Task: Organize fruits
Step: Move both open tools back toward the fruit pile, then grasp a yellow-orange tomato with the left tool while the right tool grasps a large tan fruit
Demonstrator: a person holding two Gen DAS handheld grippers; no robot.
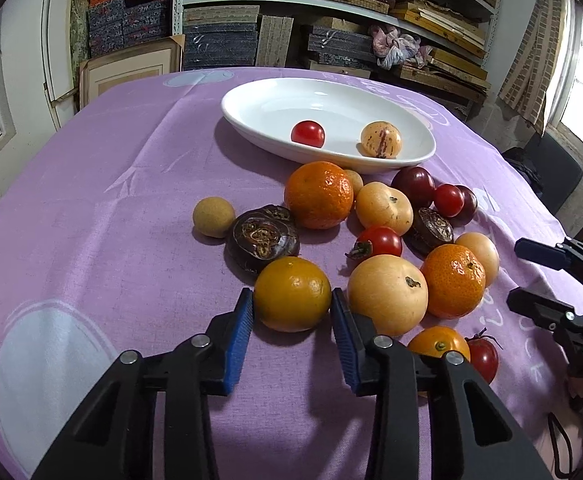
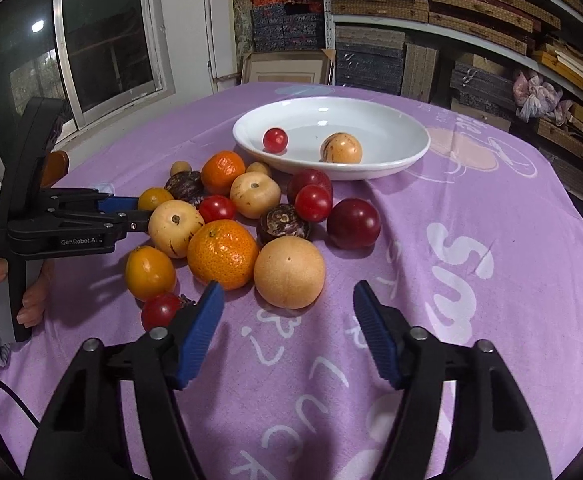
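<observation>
- While the left gripper (image 1: 291,308) has its blue ribbed pads against both sides of a round yellow-orange citrus fruit (image 1: 292,294), pinching it where it sits on the table, the grasp step looks to be in hand; the fruit has not left the cloth.
- The right gripper (image 2: 287,320) has its fingers spread with nothing between them; it hangs just short of a pale tan round fruit (image 2: 289,272) at the near edge of the pile.
- The remaining fruits lie huddled on the purple tablecloth (image 2: 471,208), near side of a white oval ceramic dish (image 2: 411,152).
- That dish, at the far middle, holds a small red cherry tomato (image 2: 274,140) and a tan streaked round fruit (image 2: 341,149).
- Next, I judge, comes a straight lift clear of touching neighbours, then a carry away to the dish.
</observation>
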